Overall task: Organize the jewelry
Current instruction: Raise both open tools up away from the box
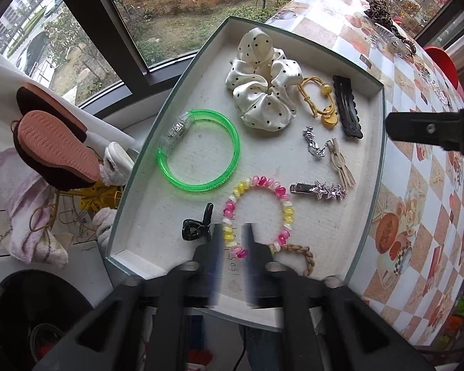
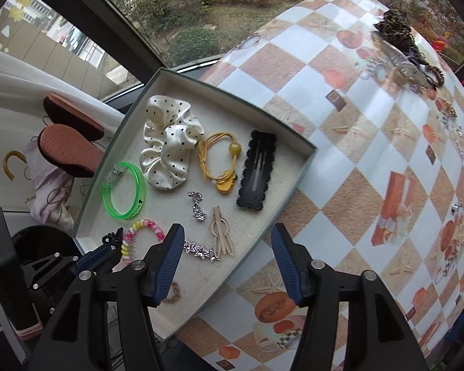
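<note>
A shallow white tray (image 1: 375, 154) (image 2: 232, 109) sits at the checked table's left end. It holds a dotted white scrunchie (image 1: 259, 83), a green bangle (image 1: 195, 187), a yellow hair tie (image 1: 320, 92), a black snap clip (image 1: 348, 108), a silver star clip (image 1: 321, 190) and a pink-and-yellow bead bracelet (image 1: 263, 182). My left gripper (image 1: 233, 238) stands open above the bracelet's near side, and its pads touch nothing. My right gripper (image 2: 227, 241) hangs open over the tray's near right edge, beside the star clip (image 2: 201, 250). More hair pieces (image 2: 399, 46) lie loose at the table's far right.
A small black claw clip (image 1: 198, 228) and a braided tie (image 1: 303, 253) lie near the tray's front. Slippers (image 1: 55, 148) and cloths rest on the window ledge to the left. A dark bin (image 1: 31, 309) stands below. The checked tablecloth (image 2: 355, 154) spreads to the right.
</note>
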A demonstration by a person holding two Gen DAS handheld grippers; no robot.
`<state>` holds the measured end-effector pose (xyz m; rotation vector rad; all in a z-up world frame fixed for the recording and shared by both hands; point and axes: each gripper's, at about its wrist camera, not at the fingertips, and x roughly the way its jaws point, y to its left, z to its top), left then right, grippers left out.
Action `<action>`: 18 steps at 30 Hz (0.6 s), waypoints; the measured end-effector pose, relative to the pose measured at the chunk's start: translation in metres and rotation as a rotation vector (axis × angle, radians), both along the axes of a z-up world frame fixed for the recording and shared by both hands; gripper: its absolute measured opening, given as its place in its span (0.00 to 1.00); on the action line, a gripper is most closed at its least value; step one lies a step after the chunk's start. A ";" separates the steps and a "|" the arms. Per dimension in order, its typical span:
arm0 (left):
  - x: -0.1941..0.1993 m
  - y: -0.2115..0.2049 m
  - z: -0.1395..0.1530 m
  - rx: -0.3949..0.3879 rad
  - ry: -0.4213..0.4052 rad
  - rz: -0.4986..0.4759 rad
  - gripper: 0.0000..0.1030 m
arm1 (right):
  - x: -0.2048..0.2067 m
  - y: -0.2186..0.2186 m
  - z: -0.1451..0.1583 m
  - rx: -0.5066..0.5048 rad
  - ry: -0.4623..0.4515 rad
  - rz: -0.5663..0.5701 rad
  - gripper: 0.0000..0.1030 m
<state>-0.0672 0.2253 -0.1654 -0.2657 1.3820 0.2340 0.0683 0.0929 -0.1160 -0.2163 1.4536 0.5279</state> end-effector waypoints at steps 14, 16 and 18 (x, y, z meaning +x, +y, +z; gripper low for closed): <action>-0.004 0.006 0.046 0.102 -0.065 0.062 1.00 | -0.009 -0.021 0.032 -0.003 -0.027 -0.019 0.78; -0.005 0.008 0.055 0.104 -0.068 0.074 1.00 | -0.011 -0.019 0.039 -0.006 -0.041 -0.009 0.78; -0.005 0.011 0.064 0.096 -0.076 0.083 1.00 | -0.013 -0.018 0.045 -0.018 -0.057 -0.001 0.85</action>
